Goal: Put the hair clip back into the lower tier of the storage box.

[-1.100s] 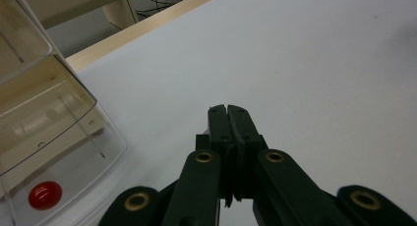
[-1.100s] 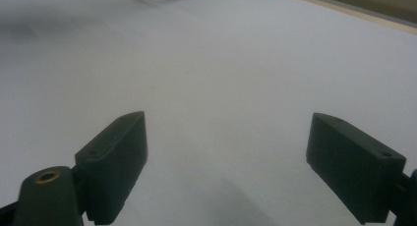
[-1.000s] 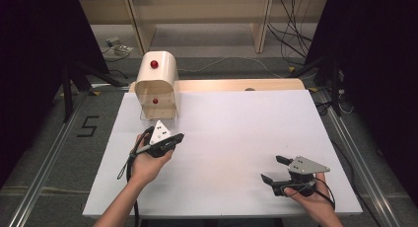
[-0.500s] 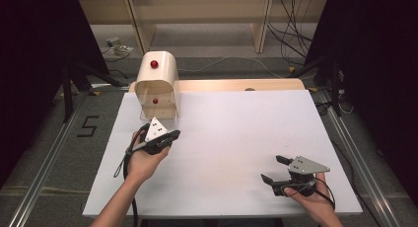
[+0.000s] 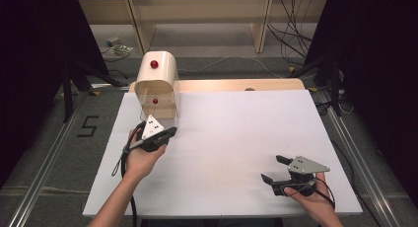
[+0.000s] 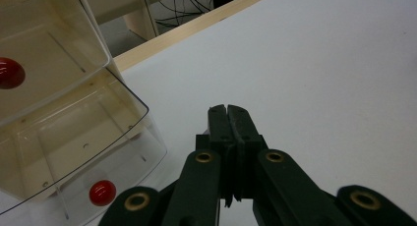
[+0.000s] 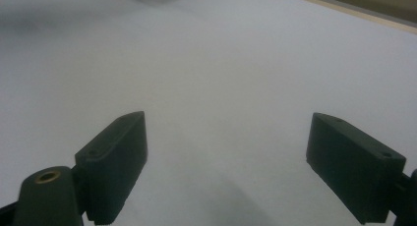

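since a second ago the left gripper [image 5: 167, 132] has slid a little up the table toward the clear box, while the right gripper [image 5: 277, 171] has stayed where it was. nearest, at the front right of the white table [image 5: 236, 138], the right gripper rests in the hand with its jaws spread wide and nothing between them, bare tabletop ahead of it in the right gripper view. farther in, at the left, the left gripper has its jaws pressed together, empty, just beside the front edge of the clear box [image 5: 156, 91]. that box stands near the back left edge of the table; it is a bread-bin shape with a rounded top, its long axis upright, and its open front faces the person. a red knob [image 5: 154, 64] sits on the curved lid, and a second red ball [image 6: 102, 192] shows low at the clear front flap in the left gripper view.

as a judgement, the work is at its start: the box is untouched, the approach is nearly made, and taking hold of the lid or flap is all still to do.
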Motion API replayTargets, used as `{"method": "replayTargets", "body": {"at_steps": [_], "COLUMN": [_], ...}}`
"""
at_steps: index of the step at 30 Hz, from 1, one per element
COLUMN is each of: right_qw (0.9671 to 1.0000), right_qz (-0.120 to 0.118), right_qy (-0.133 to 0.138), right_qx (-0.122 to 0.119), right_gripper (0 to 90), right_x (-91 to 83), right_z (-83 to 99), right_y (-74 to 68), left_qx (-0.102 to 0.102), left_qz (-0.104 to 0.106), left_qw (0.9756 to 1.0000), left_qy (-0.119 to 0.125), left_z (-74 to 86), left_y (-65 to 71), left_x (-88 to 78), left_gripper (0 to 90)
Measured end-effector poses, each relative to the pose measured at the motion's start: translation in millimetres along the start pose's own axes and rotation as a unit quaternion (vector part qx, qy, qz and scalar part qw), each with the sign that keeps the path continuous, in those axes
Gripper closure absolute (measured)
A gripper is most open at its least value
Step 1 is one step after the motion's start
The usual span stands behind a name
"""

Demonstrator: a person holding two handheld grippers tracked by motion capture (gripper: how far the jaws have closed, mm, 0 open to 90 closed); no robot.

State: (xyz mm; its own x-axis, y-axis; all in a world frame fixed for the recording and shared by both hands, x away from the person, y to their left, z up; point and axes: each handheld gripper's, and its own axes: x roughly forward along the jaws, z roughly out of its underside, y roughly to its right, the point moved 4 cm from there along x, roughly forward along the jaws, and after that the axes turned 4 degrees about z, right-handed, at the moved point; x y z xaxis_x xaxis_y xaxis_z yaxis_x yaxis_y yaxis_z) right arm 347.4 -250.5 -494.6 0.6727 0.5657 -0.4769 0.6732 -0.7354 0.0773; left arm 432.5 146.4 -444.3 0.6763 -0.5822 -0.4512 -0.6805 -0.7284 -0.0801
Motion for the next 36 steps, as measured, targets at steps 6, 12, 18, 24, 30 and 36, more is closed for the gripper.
{"method": "replayTargets", "body": {"at_steps": [6,12,18,24,30,36], "right_qw": [1.0,1.0,1.0,1.0,1.0,1.0], "right_qz": [0.001,0.002,0.002,0.004,0.005,0.003], "right_qy": [0.0,0.0,0.0,-0.001,-0.002,0.0], "right_qx": [-0.001,0.0,0.0,0.0,0.0,0.0], "right_gripper": [16.3,16.3,16.3,16.3,16.3,16.3], "right_x": [0.2,0.0,0.2,0.1,0.2,0.6], "right_z": [0.1,0.0,-0.1,0.1,0.1,0.0], "right_y": [0.3,0.6,0.5,1.1,1.2,1.0], "left_qx": [-0.001,0.0,0.0,-0.001,-0.002,-0.002], "left_qz": [-0.002,-0.004,-0.007,-0.008,-0.011,-0.015], "left_qw": [1.0,1.0,1.0,1.0,0.9999,0.9999], "left_qy": [0.002,0.004,0.005,0.004,0.004,0.005], "left_z": [-2.3,-4.1,-4.9,-4.8,-4.7,-5.4], "left_y": [-3.0,-5.2,-6.8,-8.9,-10.9,-13.4], "left_x": [-1.0,-1.5,-1.7,-1.5,-1.6,-2.7], "left_gripper": [89.5,89.5,89.5,89.5,89.5,89.5]}}
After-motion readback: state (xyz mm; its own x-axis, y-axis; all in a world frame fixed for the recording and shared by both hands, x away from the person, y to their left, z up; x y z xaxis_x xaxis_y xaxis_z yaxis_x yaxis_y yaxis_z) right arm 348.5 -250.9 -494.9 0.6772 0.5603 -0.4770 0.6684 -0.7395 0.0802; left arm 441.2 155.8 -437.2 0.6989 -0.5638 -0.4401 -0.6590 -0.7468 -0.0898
